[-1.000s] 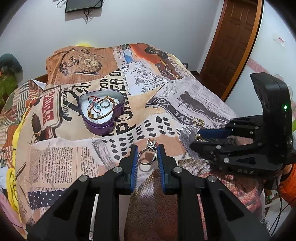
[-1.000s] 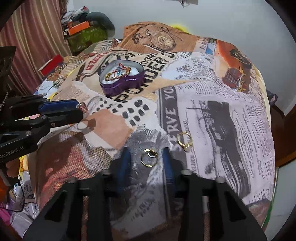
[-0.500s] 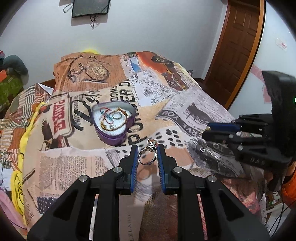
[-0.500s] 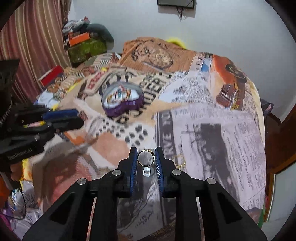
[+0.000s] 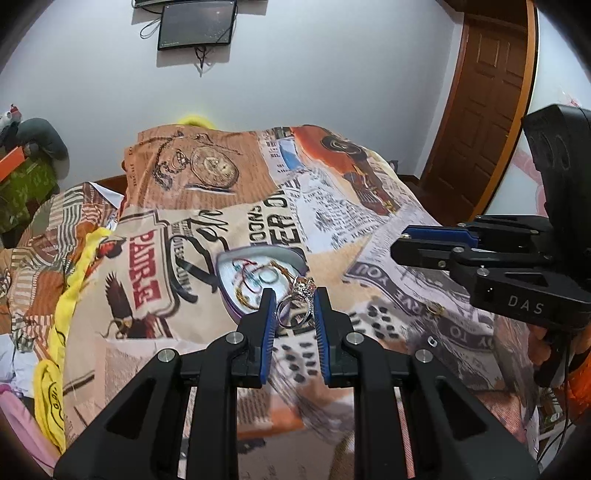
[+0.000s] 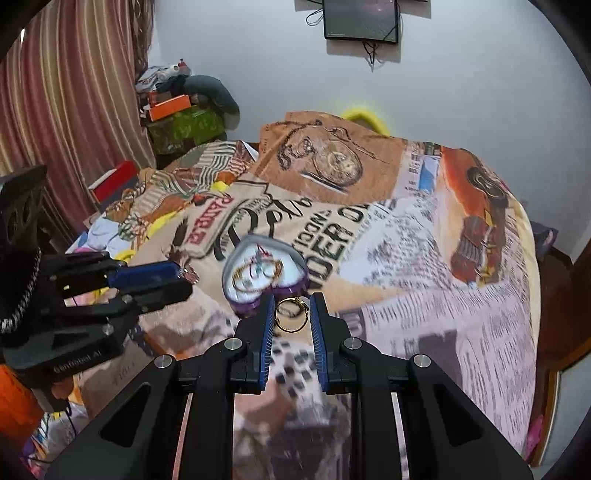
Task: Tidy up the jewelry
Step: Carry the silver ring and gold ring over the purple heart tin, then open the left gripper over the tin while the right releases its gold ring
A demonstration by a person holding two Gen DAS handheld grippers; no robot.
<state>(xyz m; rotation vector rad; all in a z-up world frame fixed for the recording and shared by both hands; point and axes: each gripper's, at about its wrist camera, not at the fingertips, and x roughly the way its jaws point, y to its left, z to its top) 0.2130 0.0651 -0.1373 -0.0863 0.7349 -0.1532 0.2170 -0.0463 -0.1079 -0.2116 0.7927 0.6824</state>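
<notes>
In the left wrist view my left gripper is shut on a silver ring with a jewelled top, held above the bed. Just beyond it sits the purple heart-shaped tin, open, with bracelets and rings inside. In the right wrist view my right gripper is shut on a plain gold ring, lifted off the bedspread near the heart-shaped tin. The right gripper shows at the right of the left view. A gold ring and a small white piece lie on the bedspread.
The printed newspaper-pattern bedspread covers the bed. Boxes and clothes pile up by the striped curtain at the far left. A wooden door stands at the right. A dark screen hangs on the wall.
My right gripper closed on the gold ring and lifted it off the bedspread. Both grippers rose and moved toward the heart-shaped tin, the left still carrying the silver ring.
</notes>
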